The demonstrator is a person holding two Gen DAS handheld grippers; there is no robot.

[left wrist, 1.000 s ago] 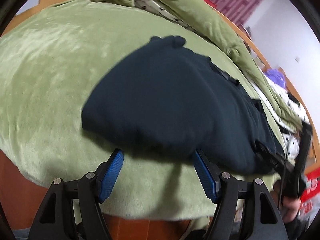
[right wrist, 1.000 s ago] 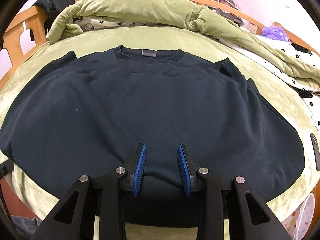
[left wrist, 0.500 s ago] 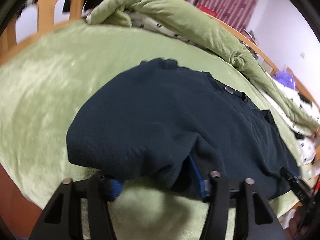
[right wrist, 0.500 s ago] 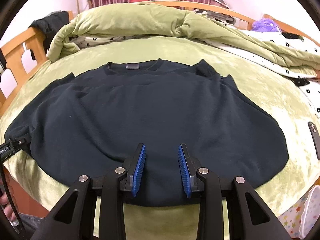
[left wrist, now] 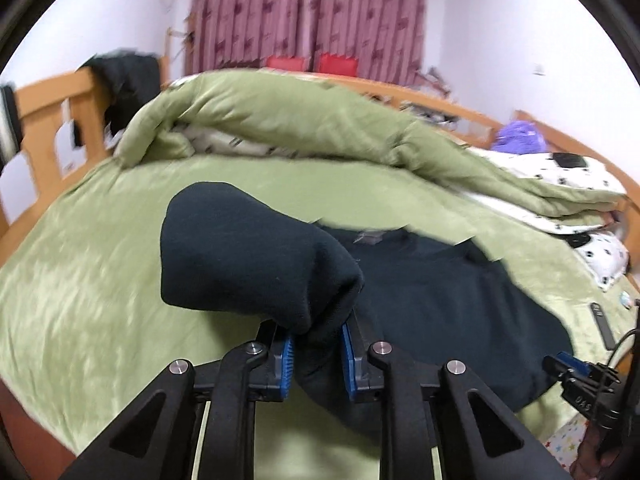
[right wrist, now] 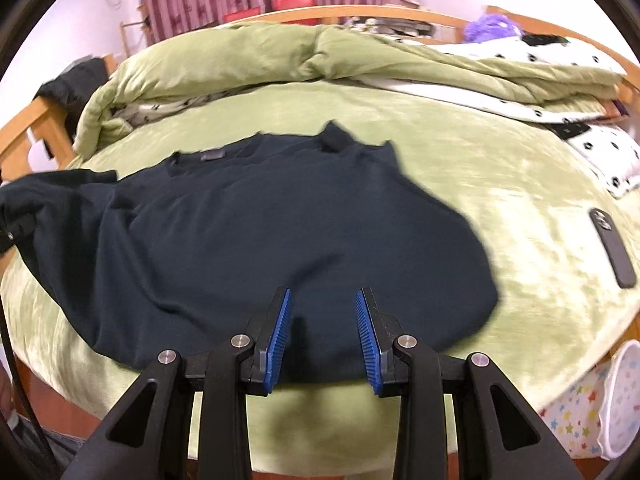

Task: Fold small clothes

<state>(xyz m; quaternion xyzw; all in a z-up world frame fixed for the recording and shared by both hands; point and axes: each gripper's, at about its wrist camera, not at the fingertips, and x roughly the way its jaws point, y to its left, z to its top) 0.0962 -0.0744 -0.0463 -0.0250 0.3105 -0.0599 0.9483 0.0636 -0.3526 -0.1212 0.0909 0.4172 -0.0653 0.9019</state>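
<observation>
A dark navy sweater lies spread on the green bed cover, its collar at the far side. My left gripper has a bunch of the sweater's left side between its blue pads. Its jaws are closing on that cloth, which is raised off the bed and hangs over as a rounded fold. My right gripper hovers over the near hem, its pads apart, with no cloth pinched between them. In the left wrist view the right gripper shows by the hem's right end.
A rolled green quilt and white spotted bedding lie along the far side. A dark phone rests on the cover at the right. The wooden bed rail carries a dark garment. Star-patterned fabric sits beyond the bed's near right edge.
The left gripper went from wide open to closed around the sweater's left edge, then lifted it and swung right. The right gripper drew back and rightwards over the hem, its gap unchanged.
</observation>
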